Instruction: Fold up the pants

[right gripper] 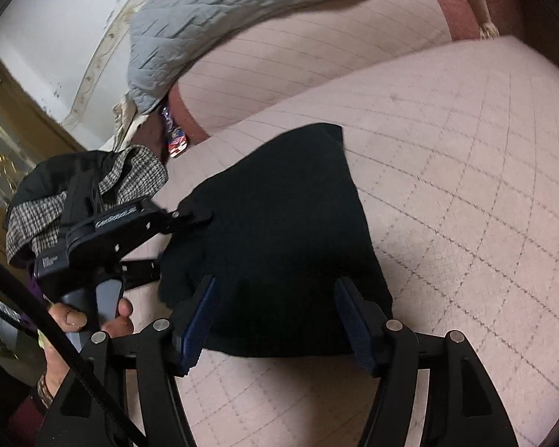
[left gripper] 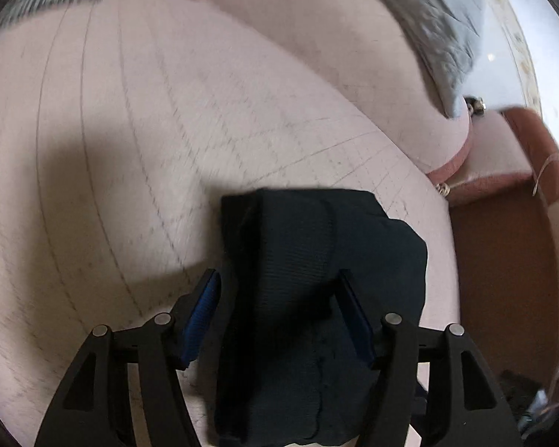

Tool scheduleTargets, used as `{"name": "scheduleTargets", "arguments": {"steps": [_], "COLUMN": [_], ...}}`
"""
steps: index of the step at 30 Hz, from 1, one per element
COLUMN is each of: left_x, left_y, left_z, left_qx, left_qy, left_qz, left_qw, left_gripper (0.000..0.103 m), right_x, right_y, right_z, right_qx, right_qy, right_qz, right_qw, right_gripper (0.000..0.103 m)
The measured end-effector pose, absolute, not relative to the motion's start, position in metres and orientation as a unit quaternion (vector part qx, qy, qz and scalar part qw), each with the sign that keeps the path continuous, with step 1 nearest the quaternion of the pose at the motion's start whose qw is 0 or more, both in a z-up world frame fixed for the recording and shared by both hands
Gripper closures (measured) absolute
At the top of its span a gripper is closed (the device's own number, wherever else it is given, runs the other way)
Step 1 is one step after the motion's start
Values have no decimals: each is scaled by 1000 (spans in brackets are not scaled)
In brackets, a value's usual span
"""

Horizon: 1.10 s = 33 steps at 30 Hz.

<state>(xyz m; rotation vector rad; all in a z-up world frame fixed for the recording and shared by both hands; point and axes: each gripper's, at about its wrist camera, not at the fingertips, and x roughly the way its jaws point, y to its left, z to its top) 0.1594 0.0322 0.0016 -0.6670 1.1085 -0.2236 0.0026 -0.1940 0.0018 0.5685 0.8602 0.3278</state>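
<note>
The dark navy pants [left gripper: 316, 298] lie folded into a compact bundle on the pink quilted sofa seat [left gripper: 130, 149]. My left gripper [left gripper: 277, 287] is open, its blue-padded fingers spread on either side of the bundle's near end. In the right wrist view the pants [right gripper: 279, 216] lie as a dark rectangle on the seat [right gripper: 466, 186]. My right gripper [right gripper: 274, 290] is open and straddles the bundle's near edge. The left gripper [right gripper: 190, 219] shows there at the bundle's left edge, held by a hand [right gripper: 85, 316].
A grey quilted blanket [left gripper: 443, 26] [right gripper: 212, 15] lies over the sofa backrest. A checked garment [right gripper: 85, 190] lies at the sofa's left end. The sofa's edge and a brown floor [left gripper: 503, 279] are to the right of the left gripper.
</note>
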Motion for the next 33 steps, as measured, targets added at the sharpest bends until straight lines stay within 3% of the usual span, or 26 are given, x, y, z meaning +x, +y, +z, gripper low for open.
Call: {"name": "scheduleTargets", "arguments": {"steps": [5,13,17,21,24,33], "left_x": [141,32,-31,-78,-108,-119], "left_y": [41,37,20,3,-11,-29], "left_z": [19,85,94,95,102,99], "left_qx": [-312,-189,-116,-81,-59,-15], "left_qy": [505,408,341,284,235,255], "left_qz": [-106,-67,-6,35,53,37], "left_qw": [798,890,933,955,969,966], "left_gripper": [39,33,24,4,0,0], "right_x": [-7,-101,-146,-174,-186,-194], "right_y": [-205,-204,-195,-191,-194,-186], "right_z": [18,35,14,2,7,12], "right_qx": [294,222,193,177,181,152], "right_qy": [393,359,371,376,362,345], "right_qz": [160,115,77,50,36,16], "right_qw": [856,899,905,908,914,926], "right_gripper": [34,30,30,30,29,24]}}
